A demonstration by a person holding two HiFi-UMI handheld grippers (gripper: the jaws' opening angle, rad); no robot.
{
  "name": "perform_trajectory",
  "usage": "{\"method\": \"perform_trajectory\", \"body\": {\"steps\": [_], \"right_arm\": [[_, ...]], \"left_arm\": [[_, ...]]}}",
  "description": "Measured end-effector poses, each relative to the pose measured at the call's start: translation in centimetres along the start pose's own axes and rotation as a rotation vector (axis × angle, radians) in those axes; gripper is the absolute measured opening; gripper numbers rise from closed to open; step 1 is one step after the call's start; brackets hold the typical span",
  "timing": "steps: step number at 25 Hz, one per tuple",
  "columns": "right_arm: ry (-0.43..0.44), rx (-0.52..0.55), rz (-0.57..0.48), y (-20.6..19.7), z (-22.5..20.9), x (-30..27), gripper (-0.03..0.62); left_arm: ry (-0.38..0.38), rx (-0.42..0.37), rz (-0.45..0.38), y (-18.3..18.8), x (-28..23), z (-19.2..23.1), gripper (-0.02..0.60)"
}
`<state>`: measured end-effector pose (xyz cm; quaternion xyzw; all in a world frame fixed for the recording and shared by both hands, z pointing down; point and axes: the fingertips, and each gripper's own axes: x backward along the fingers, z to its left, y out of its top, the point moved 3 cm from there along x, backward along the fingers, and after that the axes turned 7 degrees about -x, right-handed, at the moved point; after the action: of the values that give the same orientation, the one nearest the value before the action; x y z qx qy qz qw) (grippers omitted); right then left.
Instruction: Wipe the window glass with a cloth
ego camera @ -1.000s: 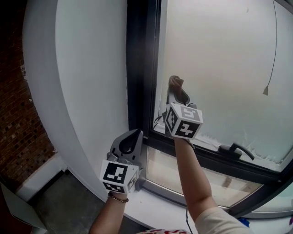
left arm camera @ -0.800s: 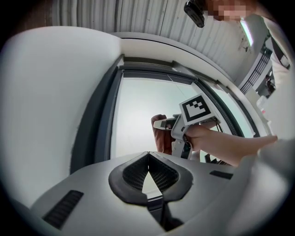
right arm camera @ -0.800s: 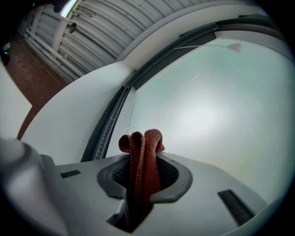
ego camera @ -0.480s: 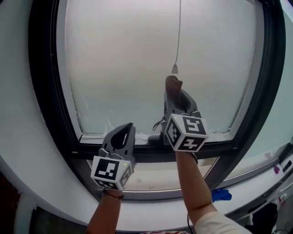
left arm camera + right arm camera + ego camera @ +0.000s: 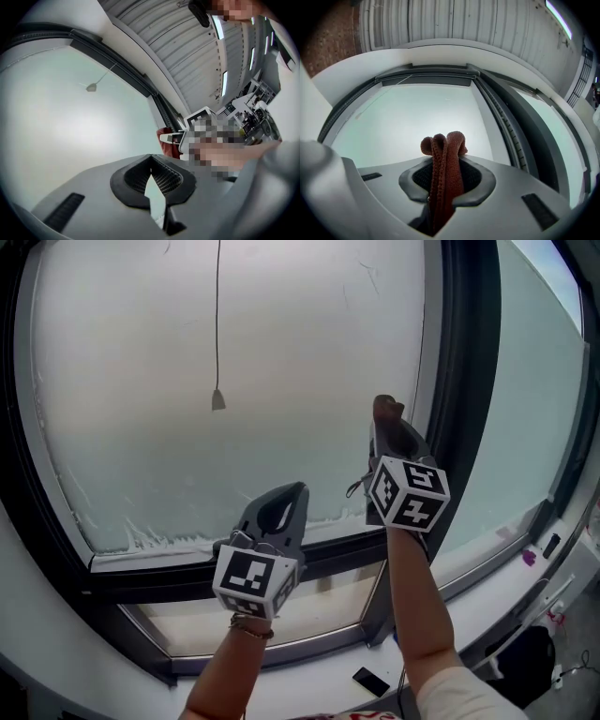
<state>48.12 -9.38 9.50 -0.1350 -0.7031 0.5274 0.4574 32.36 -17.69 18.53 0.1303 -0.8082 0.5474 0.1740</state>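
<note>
Clenched in the right tongs [image 5: 388,427]: a rust-red cloth [image 5: 386,410], folded, with its bunched top poking past the tips. Held high in front of the window glass [image 5: 187,334], close to the dark upright frame [image 5: 459,381] on the right. Touching the pane or just short of it: cannot tell.

Seen from the right gripper view, tongs [image 5: 446,165] pinching the cloth [image 5: 443,146] between both pads, knitted folds standing up, loose end hanging back toward the camera. Beyond it pale glass [image 5: 417,112], with the frame [image 5: 520,126] to the right.

Lower and further left, the left tongs [image 5: 284,498], pointing up near the bottom edge of the same pane. In the left gripper view, tongs [image 5: 150,158] pressed together at the tips, with nothing held and only a sliver of light behind the pads. To the right there, the cloth [image 5: 166,140] in the other tongs, beside a marker cube [image 5: 200,115].

Hanging before the glass, left of both tongs: a thin cord [image 5: 218,315] ending in a small weight [image 5: 217,400]. Under the main pane a dark crossbar [image 5: 169,568], then a narrow lower pane [image 5: 281,615]. Right of the upright frame, a second pane [image 5: 530,381]. On the white sill [image 5: 314,688], a small black thing [image 5: 367,681], too small to name.
</note>
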Motion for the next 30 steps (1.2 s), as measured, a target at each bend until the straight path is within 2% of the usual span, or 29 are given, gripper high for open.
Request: {"method": "perform_trajectory", "body": {"steps": [5, 9, 20, 30], "right_arm": [[-0.094, -0.016, 0.022, 0.0, -5.9, -1.8, 0.092], [-0.133, 0.004, 0.028, 0.0, -8.2, -2.9, 0.092], [-0.166, 0.103, 0.032, -0.1, -7.9, -4.9, 0.091], [-0.127, -0.025, -0.023, -0.4, -6.9, -5.0, 0.091]], "left_arm": [[-0.022, 0.011, -0.01, 0.0, -3.1, -2.3, 0.02], [-0.017, 0.0, -0.008, 0.0, -4.2, -2.8, 0.02], [0.037, -0.041, 0.042, -1.2, -4.5, -3.5, 0.02], [0.152, -0.022, 0.094, -3.8, -1.1, -2.2, 0.02]]}}
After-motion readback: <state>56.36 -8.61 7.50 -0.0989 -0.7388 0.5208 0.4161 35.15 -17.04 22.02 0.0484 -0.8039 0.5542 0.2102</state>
